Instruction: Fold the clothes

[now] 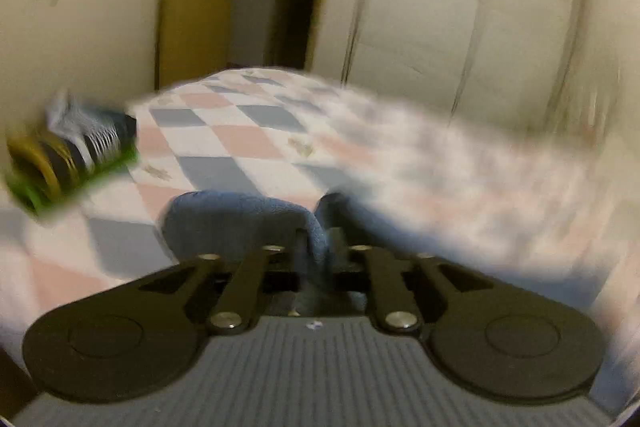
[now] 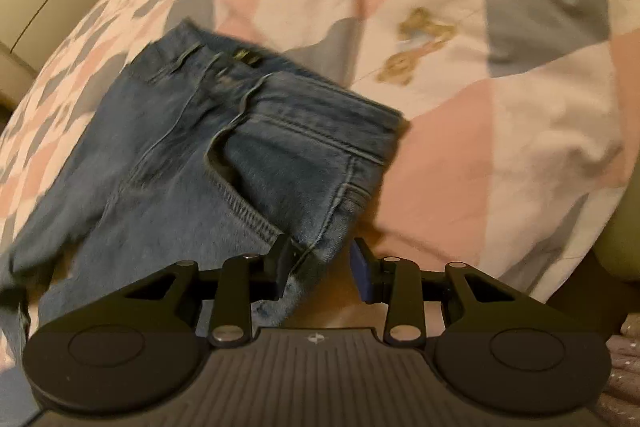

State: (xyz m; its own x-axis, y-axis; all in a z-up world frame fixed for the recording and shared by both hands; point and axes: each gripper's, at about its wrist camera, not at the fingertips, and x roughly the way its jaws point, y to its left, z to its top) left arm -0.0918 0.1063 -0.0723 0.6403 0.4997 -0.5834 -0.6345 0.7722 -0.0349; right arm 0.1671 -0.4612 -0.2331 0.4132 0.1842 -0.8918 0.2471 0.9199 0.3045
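- Your left gripper (image 1: 316, 239) was pinched tight on a bunched fold of the blue denim jeans (image 1: 240, 223), the cloth rising between its nearly closed jaws. Judging from the task, you held that end so you could carry it over for a fold.
- Your right gripper (image 2: 320, 267) stood with its jaws apart, a gap between the black pad and the blue pad. A corner of the jeans (image 2: 224, 155) lay across the left side of that gap, touching or just beside the black pad, but nothing was clamped.
- The jeans lay spread on the quilted bed cover of pink, grey and white diamonds (image 2: 500, 131), waistband and pocket stitching towards the far side, which gave you a broad, soft surface to fold on.
- A stack of striped folded garments in green, yellow and black (image 1: 72, 155) sat at the bed's left edge, well apart from the jeans; I judged it a pile of finished pieces, though blur made that uncertain.
- Much of the left wrist view was smeared by motion, the right half of the bed cover (image 1: 248, 131) most of all.
- The legs of the jeans ran off the lower left of the right wrist view, so their lie was hidden.
- Whether the right gripper's black pad actually touched the denim could not be settled.
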